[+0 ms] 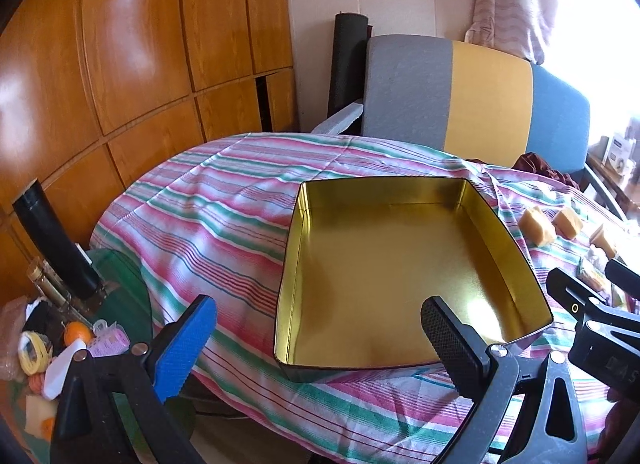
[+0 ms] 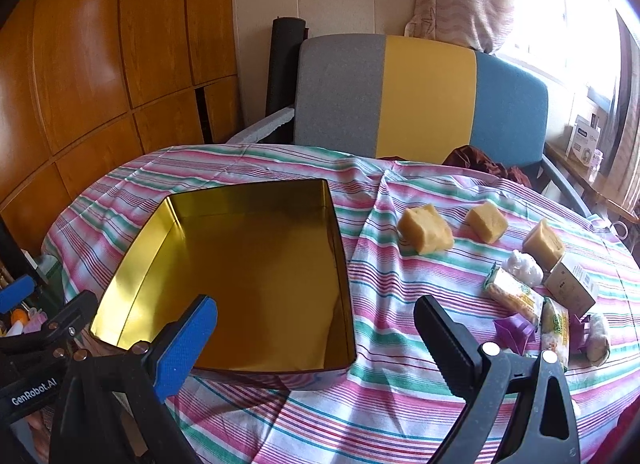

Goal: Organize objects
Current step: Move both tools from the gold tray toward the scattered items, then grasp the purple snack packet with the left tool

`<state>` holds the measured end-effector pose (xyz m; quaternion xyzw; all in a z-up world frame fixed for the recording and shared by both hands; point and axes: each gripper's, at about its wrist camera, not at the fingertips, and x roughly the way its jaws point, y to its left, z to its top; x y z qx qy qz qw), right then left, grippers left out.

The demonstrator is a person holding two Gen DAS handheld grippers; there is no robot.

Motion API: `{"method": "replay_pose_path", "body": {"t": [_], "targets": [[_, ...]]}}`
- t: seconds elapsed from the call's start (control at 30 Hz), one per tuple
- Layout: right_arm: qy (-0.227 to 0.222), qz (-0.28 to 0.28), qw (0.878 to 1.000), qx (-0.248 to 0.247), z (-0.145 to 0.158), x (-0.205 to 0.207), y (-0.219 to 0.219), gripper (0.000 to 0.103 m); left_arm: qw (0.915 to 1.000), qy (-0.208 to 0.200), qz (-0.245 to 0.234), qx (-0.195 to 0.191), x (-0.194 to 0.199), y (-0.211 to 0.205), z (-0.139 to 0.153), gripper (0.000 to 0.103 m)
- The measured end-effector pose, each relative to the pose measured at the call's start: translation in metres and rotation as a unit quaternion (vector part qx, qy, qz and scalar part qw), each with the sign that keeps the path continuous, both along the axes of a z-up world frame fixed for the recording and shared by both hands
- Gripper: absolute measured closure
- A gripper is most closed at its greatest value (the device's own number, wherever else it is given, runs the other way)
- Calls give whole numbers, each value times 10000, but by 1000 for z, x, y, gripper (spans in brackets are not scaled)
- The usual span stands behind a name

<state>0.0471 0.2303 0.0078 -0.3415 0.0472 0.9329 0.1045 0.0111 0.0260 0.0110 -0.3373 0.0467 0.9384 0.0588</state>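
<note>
**Both hand-held grippers spread wide above an empty tin; loose items lie to its right**

Writing: the body of the left hand-held gripper (image 1: 316, 348), seen at the lower left edge of the right wrist view, carries the white lettering "GenRobot.AI". Print on the snack packets and the small box is too small to read.

Left hand-held gripper: its blue and black fingers stand fully apart and hold nothing. It hangs over the near left corner of the tin, tilted downward, with no contact visible.

Right hand-held gripper (image 2: 316, 344): fingers fully apart, nothing between them. It hangs over the near right corner of the tin, also tilted downward.

Container: the square tin (image 2: 140, 244) rests on the striped cloth (image 2: 380, 416) covering the tabletop. Its gold interior holds nothing.

Items to the right of the tin, on the cloth, near to far:
- purple paper shapes (image 2: 514, 328) and a wrapped roll (image 2: 598, 338);
- two green-and-yellow snack packets (image 2: 510, 294);
- a small cardboard box (image 2: 570, 284) and a white crumpled wad (image 2: 524, 264);
- three yellow blocks (image 2: 426, 230), set in a row, well apart from the tin.

Beyond the tabletop stands a chair (image 2: 424, 100) with a grey, yellow and blue back, in front of wooden panels (image 2: 100, 64).
</note>
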Motion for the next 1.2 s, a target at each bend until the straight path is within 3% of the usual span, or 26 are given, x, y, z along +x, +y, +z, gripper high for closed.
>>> {"method": "replay_pose_path", "body": {"t": [0.47,0.7,1.2], "targets": [[-313,-486,9978,-329,-15,21,72,2,9988,-83,-434,-191,-5,24,-4,0],[-424,-898,9939,-484,-12,37,130,2,9973,-185,-700,-113,-12,41,-5,0],[-263,-2394,9644,-1094,-10,110,273,2,9867,-512,-1540,90,-25,104,-11,0]]}}
